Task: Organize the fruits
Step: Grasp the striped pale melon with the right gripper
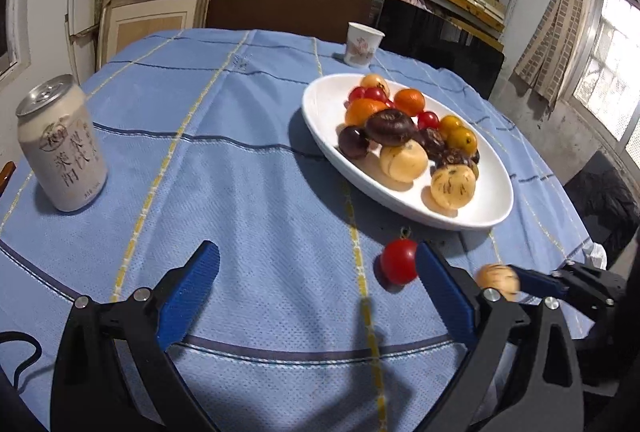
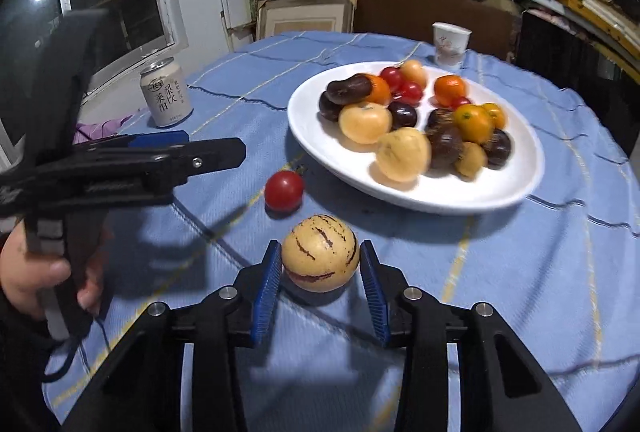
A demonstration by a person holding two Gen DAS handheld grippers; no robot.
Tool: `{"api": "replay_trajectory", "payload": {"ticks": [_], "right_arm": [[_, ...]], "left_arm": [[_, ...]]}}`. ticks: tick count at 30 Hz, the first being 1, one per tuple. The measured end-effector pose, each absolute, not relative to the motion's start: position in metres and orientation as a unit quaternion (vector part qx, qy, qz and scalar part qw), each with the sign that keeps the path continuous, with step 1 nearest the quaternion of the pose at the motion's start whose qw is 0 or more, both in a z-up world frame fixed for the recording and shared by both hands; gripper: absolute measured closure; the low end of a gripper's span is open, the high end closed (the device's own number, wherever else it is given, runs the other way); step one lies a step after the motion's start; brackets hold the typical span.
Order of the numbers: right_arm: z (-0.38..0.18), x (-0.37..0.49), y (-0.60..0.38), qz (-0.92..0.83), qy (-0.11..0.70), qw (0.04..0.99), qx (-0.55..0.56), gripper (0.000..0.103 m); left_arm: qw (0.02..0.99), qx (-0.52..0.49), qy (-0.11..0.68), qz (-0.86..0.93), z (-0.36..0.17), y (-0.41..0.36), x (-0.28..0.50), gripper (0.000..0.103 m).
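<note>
A yellow fruit with dark purple stripes rests on the blue tablecloth. My right gripper is shut on it, a blue pad against each side. The same fruit shows at the lower right of the left wrist view, held by the right gripper's fingers. A red cherry tomato lies on the cloth just inside the right finger of my left gripper, which is wide open and holds nothing. In the right wrist view the tomato lies just beyond the left gripper.
A white oval plate holds several oranges, tomatoes, dark fruits and yellow fruits. A drink can stands at the left, a paper cup behind the plate. A hand grips the left tool's handle.
</note>
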State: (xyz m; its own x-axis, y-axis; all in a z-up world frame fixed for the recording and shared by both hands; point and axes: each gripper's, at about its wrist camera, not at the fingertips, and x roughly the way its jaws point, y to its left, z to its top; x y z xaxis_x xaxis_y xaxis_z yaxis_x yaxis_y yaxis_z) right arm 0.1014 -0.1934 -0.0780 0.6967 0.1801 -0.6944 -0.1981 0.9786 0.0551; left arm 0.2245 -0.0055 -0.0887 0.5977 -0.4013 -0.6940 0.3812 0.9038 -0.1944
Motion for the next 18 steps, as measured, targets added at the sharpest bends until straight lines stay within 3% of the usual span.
{"api": "replay_trajectory", "payload": {"ticks": [8,16,18], "right_arm": [[-0.078,0.06,-0.266,0.074,0.345,0.929,0.114,0.062],[-0.084,0.064,-0.267,0.089,0.352,0.924,0.122,0.062],[-0.084,0.064,-0.267,0.089,0.353,0.923,0.126,0.062]], "left_arm": [[0.893,0.098,0.379,-0.223,-0.089,-0.06,0.21,0.007],[0.886,0.149,0.376,-0.225,-0.099,-0.087,0.209,0.007],[0.885,0.153,0.379,-0.225,-0.1,-0.088,0.209,0.013]]}}
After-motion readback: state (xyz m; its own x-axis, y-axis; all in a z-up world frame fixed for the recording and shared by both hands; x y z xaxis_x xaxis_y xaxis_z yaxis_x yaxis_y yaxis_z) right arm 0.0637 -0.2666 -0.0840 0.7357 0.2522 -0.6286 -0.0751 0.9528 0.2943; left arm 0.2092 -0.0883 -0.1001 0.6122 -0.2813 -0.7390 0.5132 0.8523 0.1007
